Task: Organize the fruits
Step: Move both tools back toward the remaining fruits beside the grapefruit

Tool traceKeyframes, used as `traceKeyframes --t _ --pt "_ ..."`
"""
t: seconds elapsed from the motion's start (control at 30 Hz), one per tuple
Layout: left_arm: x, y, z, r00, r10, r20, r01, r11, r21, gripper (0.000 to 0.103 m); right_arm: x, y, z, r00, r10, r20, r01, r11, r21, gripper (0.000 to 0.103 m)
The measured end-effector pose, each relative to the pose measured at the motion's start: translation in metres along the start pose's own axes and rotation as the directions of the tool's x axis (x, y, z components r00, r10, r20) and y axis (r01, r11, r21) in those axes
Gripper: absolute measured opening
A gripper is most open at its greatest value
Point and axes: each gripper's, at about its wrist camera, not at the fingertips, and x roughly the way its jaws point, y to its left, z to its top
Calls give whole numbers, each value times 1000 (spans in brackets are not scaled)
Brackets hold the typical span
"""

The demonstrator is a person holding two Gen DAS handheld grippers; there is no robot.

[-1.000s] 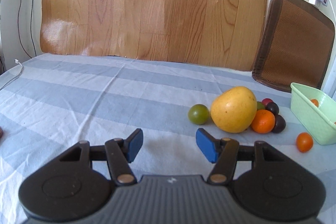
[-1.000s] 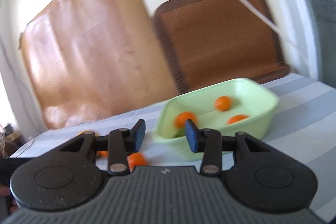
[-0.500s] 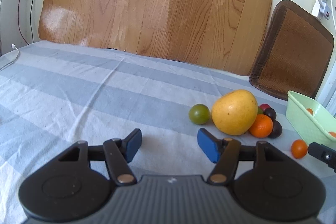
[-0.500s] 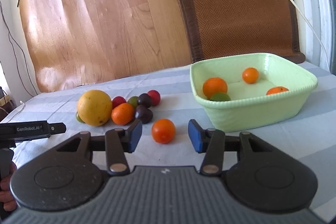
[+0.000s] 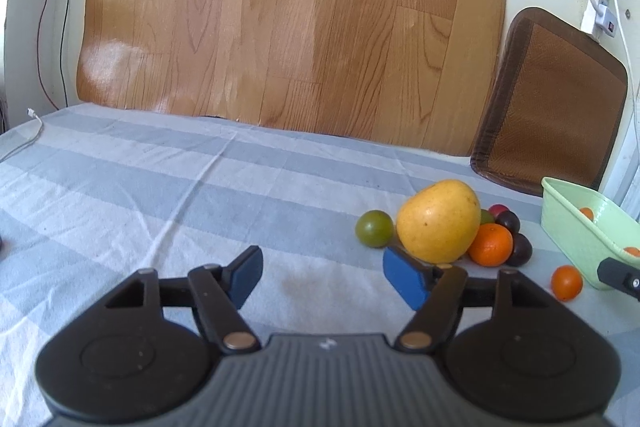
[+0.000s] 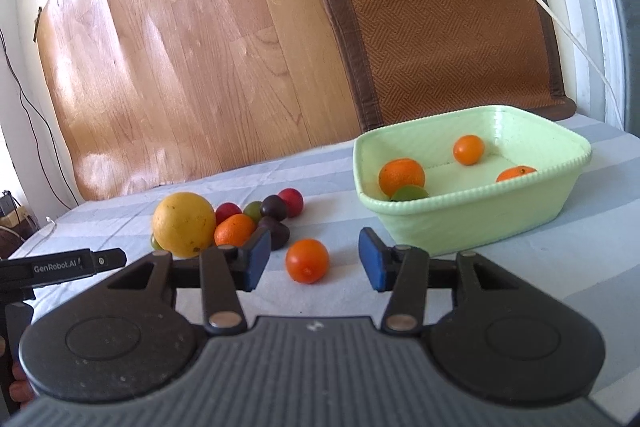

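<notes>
A loose small orange (image 6: 307, 261) lies on the striped cloth just ahead of my open, empty right gripper (image 6: 312, 265), between its fingers in view; it also shows in the left wrist view (image 5: 566, 282). A pale green basket (image 6: 472, 215) at the right holds three oranges and a green fruit. A pile with a big yellow fruit (image 6: 184, 224), an orange (image 6: 235, 230), and dark, red and green small fruits lies to the left. My left gripper (image 5: 322, 277) is open and empty, short of the yellow fruit (image 5: 439, 227) and a green fruit (image 5: 374, 228).
A wood-pattern sheet (image 5: 280, 19) and a brown woven mat (image 6: 444, 31) lean on the back wall. White cables hang at the right wall (image 5: 616, 7). The left gripper's body (image 6: 60, 267) shows at the left edge of the right wrist view.
My right gripper has swung left from the basket and come closer to the loose orange, now between its fingers. My left gripper has edged forward toward the fruit pile.
</notes>
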Motion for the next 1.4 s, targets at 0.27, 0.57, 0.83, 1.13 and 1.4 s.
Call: traceKeyframes --t 0.27,0.57,0.83,1.13,1.4 --pt "-2 4 1 1000 -25 8 25 1000 -18 70 -3 -2 1 1000 18 15 -18 1000 12 54" --pt "-6 4 -1 998 -60 30 61 998 -8 68 -5 -3 1 999 27 27 -27 1000 11 54" --pt "-11 8 0 992 -117 56 118 993 -16 68 -9 10 7 995 89 43 -86 995 -57 54" --pt "-12 45 1 987 -109 120 137 959 -249 68 37 103 21 968 245 -49 -240 855 -459 75" --pt "-12 43 2 981 -130 144 161 959 -232 70 86 121 8 973 154 -174 -226 802 -553 72"
